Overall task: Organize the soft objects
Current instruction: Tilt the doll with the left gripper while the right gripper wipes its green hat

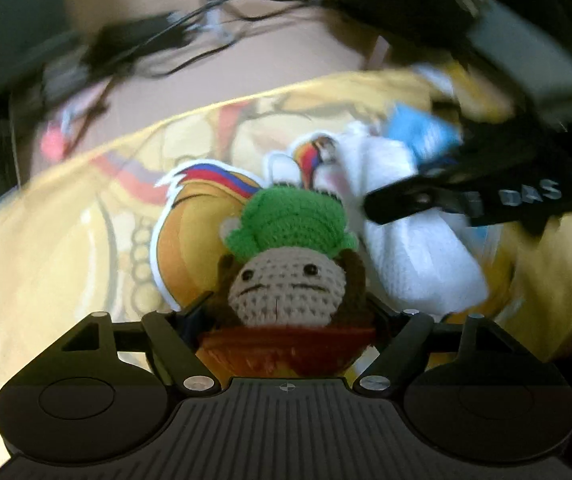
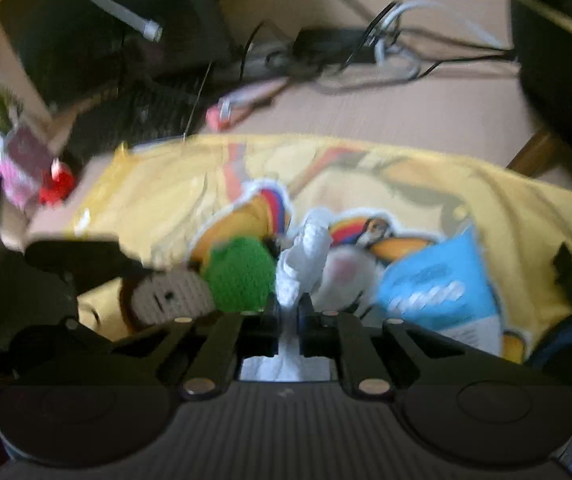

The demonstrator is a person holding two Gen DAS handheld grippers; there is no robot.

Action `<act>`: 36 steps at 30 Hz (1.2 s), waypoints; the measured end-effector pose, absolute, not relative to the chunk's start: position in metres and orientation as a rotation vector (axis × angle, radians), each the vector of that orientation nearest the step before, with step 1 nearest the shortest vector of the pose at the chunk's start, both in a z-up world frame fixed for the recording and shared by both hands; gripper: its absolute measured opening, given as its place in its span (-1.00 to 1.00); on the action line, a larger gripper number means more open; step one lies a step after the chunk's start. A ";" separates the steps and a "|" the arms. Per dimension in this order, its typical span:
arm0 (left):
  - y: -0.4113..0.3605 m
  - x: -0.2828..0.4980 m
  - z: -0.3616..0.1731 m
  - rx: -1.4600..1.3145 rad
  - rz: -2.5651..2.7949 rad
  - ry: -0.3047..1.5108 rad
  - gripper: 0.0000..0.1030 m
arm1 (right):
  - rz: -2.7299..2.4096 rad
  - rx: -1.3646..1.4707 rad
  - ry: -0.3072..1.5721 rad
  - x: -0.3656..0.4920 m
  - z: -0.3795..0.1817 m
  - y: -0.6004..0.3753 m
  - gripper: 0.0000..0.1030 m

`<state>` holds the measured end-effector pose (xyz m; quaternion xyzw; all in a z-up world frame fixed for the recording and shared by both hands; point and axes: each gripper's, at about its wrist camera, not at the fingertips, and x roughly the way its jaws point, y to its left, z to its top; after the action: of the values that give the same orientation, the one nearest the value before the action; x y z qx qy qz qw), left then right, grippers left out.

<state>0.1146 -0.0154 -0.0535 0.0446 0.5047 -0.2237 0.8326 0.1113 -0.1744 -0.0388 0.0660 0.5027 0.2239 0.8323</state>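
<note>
Both grippers pinch soft things over a yellow printed cloth (image 1: 66,240): the left gripper (image 1: 286,312) clamps a crocheted doll (image 1: 286,276) with a green cap, the right gripper (image 2: 288,312) nips a white cloth (image 2: 302,256). Only the right view — blurred — shows a pink-and-red toy (image 2: 30,176), probably, past the cloth's left edge; cables (image 2: 346,48) lie beyond on bare tabletop (image 2: 426,120).

Home desk setting, tangled cables (image 2: 366,52) and a power adapter (image 2: 326,46) on the wooden bench (image 2: 426,112), yellow printed cloth (image 2: 158,192)

"DAS" in pale letters on the right hand-held gripper (image 1: 406,200), blue packet (image 2: 438,292) print unreadable
</note>
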 end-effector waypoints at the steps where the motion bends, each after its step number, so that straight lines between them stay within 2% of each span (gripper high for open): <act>1: -0.007 0.120 -0.051 0.001 -0.467 1.078 0.57 | 0.471 0.175 1.057 0.115 -0.032 -0.180 -0.81; 6: 0.054 0.143 -0.064 -0.701 -0.385 1.153 0.60 | 0.445 0.284 1.012 0.130 -0.010 -0.198 -0.81; 8: 0.069 0.142 -0.074 -0.834 -0.332 1.180 0.62 | 0.462 0.297 1.008 0.132 -0.008 -0.194 -0.81; 14: 0.071 0.134 -0.079 -0.818 -0.257 1.224 0.67 | 0.617 0.414 1.062 0.144 -0.026 -0.160 -0.81; 18: 0.071 0.135 -0.078 -0.802 -0.243 1.221 0.69 | 0.552 0.237 1.061 0.139 -0.038 -0.141 -0.78; 20: 0.068 0.137 -0.077 -0.772 -0.244 1.221 0.82 | 0.524 0.163 1.049 0.135 -0.039 -0.140 -0.75; 24: 0.054 0.136 -0.070 -0.638 -0.254 1.231 0.82 | 0.495 0.177 1.043 0.131 -0.039 -0.155 -0.72; 36: 0.031 0.132 -0.056 -0.464 -0.333 1.215 0.85 | 0.406 0.239 1.012 0.122 -0.033 -0.196 -0.65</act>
<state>0.1318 0.0306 -0.0562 -0.2149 0.5629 -0.1542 0.7830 0.1218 -0.1957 -0.0334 0.1136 0.4802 0.1926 0.8482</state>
